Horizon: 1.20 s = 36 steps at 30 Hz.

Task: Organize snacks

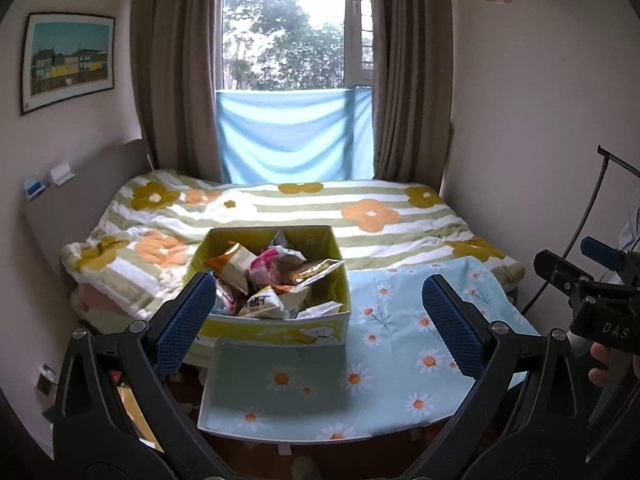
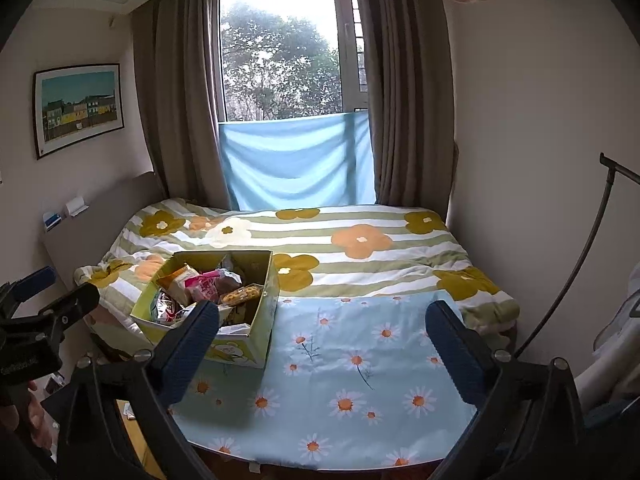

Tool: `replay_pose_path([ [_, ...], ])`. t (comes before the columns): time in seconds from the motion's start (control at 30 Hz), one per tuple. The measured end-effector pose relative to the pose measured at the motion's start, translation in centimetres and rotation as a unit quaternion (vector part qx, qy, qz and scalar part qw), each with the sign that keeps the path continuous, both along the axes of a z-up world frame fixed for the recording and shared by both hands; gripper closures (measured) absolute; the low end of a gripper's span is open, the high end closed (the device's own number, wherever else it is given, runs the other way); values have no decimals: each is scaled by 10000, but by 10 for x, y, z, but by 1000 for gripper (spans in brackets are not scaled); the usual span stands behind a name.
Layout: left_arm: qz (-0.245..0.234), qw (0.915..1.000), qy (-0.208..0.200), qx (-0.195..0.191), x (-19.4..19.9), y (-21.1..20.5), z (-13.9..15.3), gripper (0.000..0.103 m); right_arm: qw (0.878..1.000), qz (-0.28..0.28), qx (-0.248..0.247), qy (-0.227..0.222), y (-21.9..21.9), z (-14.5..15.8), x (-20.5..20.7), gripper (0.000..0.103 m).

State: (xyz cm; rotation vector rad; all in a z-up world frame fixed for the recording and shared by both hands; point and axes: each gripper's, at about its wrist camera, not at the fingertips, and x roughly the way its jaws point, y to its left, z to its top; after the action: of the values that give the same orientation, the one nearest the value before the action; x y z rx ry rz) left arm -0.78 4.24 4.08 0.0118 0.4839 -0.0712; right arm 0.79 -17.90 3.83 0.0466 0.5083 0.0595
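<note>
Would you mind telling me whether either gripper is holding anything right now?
Nothing is held: the left gripper and right gripper are both open and empty.

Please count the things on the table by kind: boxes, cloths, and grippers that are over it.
Snack box: 1
Daisy cloth on the table: 1
Grippers, both open: 2, left gripper, right gripper
Total: 4

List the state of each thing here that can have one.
Left tool: open, empty.
Right tool: open, empty.
Box: open-topped, full of snack packs, on the table.
Curtains: drawn apart.
Window: lower part covered by blue cloth.
Quilt: spread out, rumpled.
</note>
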Motion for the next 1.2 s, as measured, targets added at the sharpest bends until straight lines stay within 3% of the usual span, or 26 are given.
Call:
replay_pose_path([
  [1.2, 80, 9998, -164, 4, -17, 7, 4, 1, 9999, -121, -49, -23, 5, 5, -7, 1],
])
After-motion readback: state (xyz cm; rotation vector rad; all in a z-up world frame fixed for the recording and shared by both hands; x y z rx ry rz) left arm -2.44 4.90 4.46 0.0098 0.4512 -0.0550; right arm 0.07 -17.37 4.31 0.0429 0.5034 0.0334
